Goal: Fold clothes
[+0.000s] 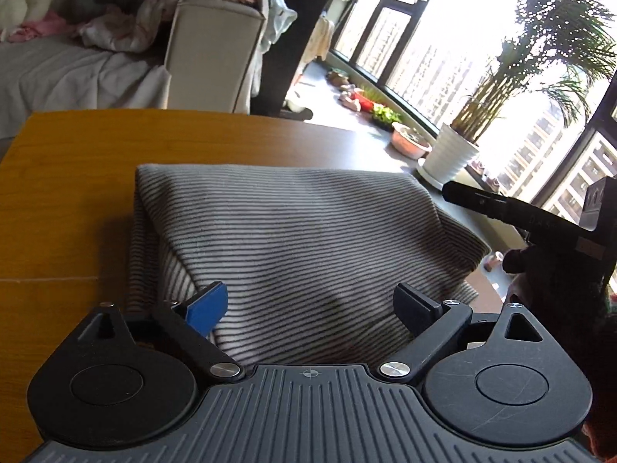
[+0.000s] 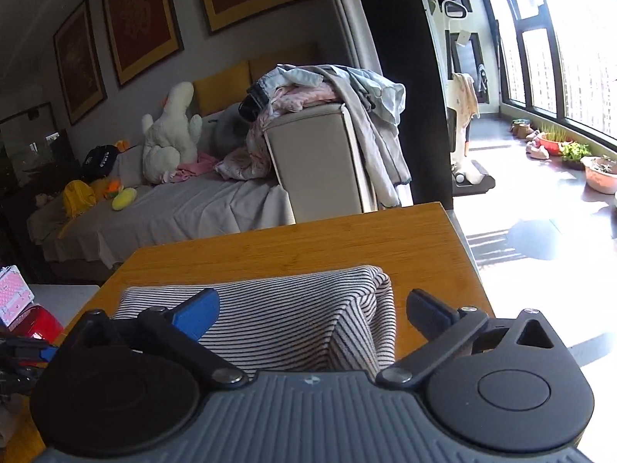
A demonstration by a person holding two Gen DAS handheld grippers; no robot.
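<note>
A grey-and-white striped garment (image 1: 293, 239) lies folded into a thick rectangle on the wooden table (image 1: 65, 200). My left gripper (image 1: 312, 308) is open, its fingers spread above the garment's near edge, holding nothing. In the right wrist view the same striped garment (image 2: 270, 320) lies on the table (image 2: 308, 243), with a folded flap at its right end. My right gripper (image 2: 312, 310) is open over the garment's near side and empty. The right gripper's body also shows at the right edge of the left wrist view (image 1: 540, 223).
A beige armchair piled with loose clothes (image 2: 320, 154) stands beyond the table's far edge, beside a sofa with plush toys (image 2: 169, 131). A potted palm in a white pot (image 1: 451, 154) and plant bowls stand by the window. A red object (image 2: 34, 324) sits at the table's left.
</note>
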